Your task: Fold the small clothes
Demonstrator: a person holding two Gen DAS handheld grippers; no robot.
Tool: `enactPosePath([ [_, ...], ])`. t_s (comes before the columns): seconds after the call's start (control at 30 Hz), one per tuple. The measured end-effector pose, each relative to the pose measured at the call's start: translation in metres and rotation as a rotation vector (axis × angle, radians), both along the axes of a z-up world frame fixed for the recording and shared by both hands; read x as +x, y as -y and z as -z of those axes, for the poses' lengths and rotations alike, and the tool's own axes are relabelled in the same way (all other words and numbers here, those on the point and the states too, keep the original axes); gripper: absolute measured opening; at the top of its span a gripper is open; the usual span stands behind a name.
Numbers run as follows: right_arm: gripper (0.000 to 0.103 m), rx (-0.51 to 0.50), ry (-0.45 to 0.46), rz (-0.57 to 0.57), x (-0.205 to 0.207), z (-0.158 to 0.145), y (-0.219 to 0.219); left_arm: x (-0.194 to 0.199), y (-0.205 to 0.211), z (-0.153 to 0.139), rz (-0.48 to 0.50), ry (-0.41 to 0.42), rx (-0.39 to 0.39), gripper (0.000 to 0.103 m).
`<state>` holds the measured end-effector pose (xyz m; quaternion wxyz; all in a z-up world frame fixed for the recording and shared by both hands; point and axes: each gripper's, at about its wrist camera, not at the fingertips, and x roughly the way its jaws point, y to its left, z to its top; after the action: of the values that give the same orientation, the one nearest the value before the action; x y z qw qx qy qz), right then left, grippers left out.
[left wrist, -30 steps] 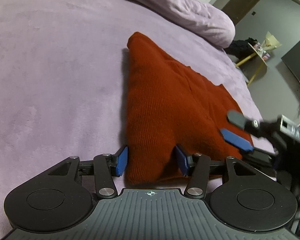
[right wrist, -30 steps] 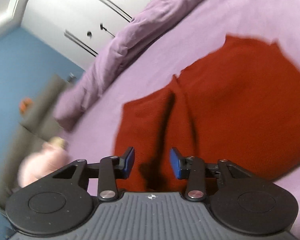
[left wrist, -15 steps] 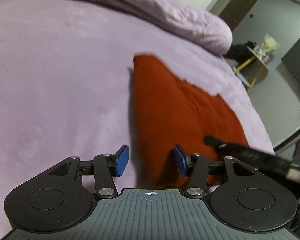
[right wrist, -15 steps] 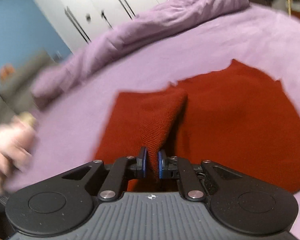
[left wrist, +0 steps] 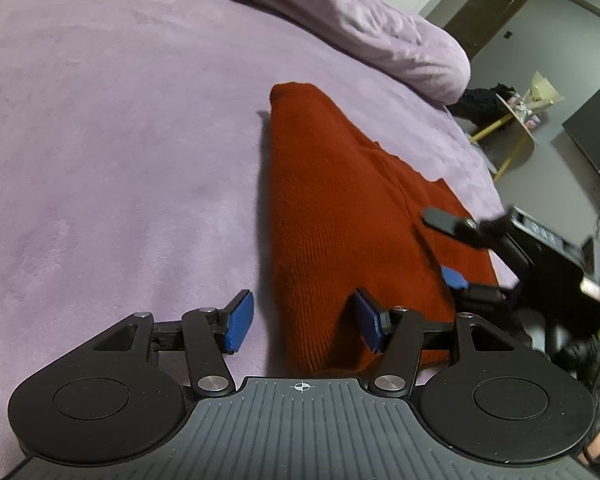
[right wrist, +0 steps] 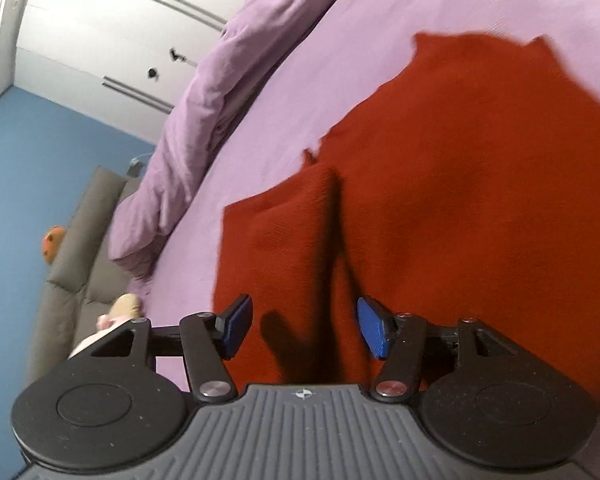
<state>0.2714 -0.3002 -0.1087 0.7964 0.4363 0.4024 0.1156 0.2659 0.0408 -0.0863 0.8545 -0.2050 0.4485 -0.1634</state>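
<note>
Red sweater (left wrist: 332, 216) lies on the purple bed (left wrist: 120, 140) in the left view, its near corner between the opening, not-pinching left gripper (left wrist: 302, 322), while in the right view the right gripper (right wrist: 304, 330) hangs over it, opening and holding nothing.

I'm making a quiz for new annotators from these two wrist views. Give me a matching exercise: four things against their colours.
Things:
1. knit garment
2. bedspread
3. pads of the left tongs
4. sofa

Colours:
a. grey
b. rust red
c. blue
d. lilac

Pairs: 1-b, 2-d, 3-c, 4-a
</note>
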Motion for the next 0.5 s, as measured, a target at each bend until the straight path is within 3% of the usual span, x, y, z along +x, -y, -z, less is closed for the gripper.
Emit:
enactPosePath([
  [0.07, 0.054, 0.003, -0.012, -0.026, 0.010, 0.001, -0.008, -0.001, 0.000, -0.002, 0.004, 0.002, 0.010, 0.061],
  [0.13, 0.020, -0.037, -0.011, -0.036, 0.017, -0.004, -0.018, -0.007, 0.001, -0.008, 0.005, 0.006, 0.041, 0.060],
  [0.37, 0.012, -0.463, 0.147, -0.113, 0.015, -0.056, -0.061, -0.037, 0.031, -0.020, 0.167, 0.036, 0.143, 0.057],
  [0.43, 0.012, -0.540, 0.174, -0.117, 0.013, -0.071, -0.067, -0.034, 0.047, -0.015, 0.186, 0.036, 0.201, 0.054],
  [0.5, 0.012, -0.583, 0.206, -0.115, 0.008, -0.087, -0.069, -0.026, 0.054, -0.010, 0.159, 0.029, 0.202, 0.052],
])
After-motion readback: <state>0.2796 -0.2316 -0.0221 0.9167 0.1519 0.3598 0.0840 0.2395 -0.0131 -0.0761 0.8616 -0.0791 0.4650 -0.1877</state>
